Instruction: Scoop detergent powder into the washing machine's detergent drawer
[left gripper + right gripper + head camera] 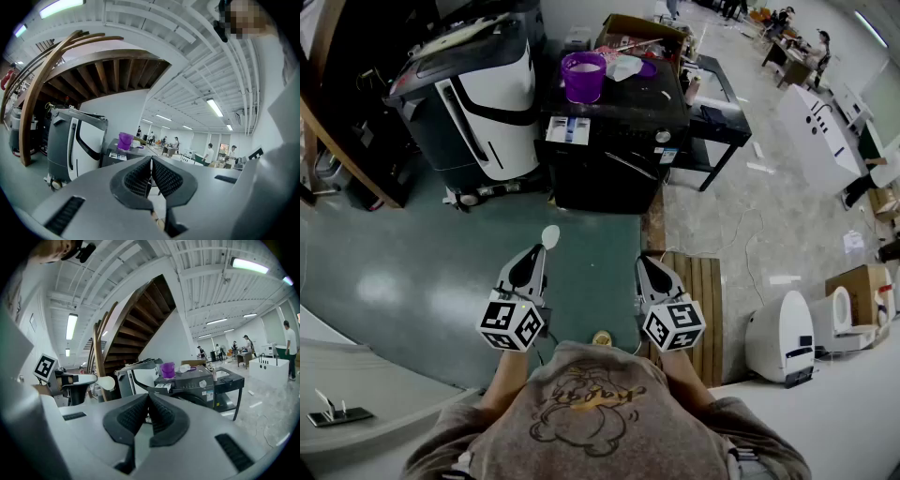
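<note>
The left tool (542,251) and the right tool (649,265) are held close to the person's body, well short of the black front-loading washing machine (609,164) and pointing toward it. The left tool's jaws are pressed together on the thin handle of a small white plastic spoon (550,234), whose round bowl sticks out past the tips on the machine side. The bowl looks empty, though it is too small to be sure. The right tool's jaws are closed on each other with nothing between them.

A stretch of green floor (412,281) separates both tools from the machine's front. At the machine's upper front edge, on the person's left, sits a white and blue rectangular part (567,130), probably the detergent drawer pulled out. Behind it, on the machine's top, stands a purple plastic tub (583,77), probably holding the powder; its contents cannot be seen.

The step in hand appears to be the approach. To do it well, the person should step up to the machine and keep the spoon's bowl level and its handle firmly pinched. The spoon then dips into the tub from above and carries low and short to the drawer just in front, so no powder falls on the machine's top. The free right tool could steady the tub.
</note>
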Tool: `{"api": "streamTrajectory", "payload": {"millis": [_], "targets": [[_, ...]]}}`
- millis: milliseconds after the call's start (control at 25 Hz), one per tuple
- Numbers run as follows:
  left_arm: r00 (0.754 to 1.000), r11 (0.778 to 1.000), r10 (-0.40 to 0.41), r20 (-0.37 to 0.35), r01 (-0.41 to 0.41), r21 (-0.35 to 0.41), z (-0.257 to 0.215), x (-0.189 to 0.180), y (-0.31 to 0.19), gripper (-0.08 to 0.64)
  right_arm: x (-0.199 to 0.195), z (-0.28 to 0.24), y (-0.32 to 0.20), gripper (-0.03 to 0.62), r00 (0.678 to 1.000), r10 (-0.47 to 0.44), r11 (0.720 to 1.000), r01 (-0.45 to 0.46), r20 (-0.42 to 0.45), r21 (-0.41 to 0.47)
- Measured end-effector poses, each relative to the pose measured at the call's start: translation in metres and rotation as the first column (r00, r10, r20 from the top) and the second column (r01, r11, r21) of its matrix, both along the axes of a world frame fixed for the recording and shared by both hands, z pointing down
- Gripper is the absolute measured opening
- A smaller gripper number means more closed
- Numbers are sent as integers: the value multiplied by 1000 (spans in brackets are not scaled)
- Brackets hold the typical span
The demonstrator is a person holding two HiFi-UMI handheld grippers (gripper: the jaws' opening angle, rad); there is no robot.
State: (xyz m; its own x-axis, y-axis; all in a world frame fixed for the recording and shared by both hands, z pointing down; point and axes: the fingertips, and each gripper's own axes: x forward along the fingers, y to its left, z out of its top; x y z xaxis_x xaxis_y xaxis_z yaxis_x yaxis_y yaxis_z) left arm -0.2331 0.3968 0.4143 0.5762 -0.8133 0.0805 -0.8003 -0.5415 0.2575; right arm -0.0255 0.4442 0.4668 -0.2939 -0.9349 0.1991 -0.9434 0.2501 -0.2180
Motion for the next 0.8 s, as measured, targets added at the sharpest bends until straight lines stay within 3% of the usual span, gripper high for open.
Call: {"api": "streamTrajectory", "payload": {"millis": [800], "targets": [[999,998,-48,3,48,27,-5,45,-11,24,48,17,2,0,999,-27,999,28,27,-25]]}}
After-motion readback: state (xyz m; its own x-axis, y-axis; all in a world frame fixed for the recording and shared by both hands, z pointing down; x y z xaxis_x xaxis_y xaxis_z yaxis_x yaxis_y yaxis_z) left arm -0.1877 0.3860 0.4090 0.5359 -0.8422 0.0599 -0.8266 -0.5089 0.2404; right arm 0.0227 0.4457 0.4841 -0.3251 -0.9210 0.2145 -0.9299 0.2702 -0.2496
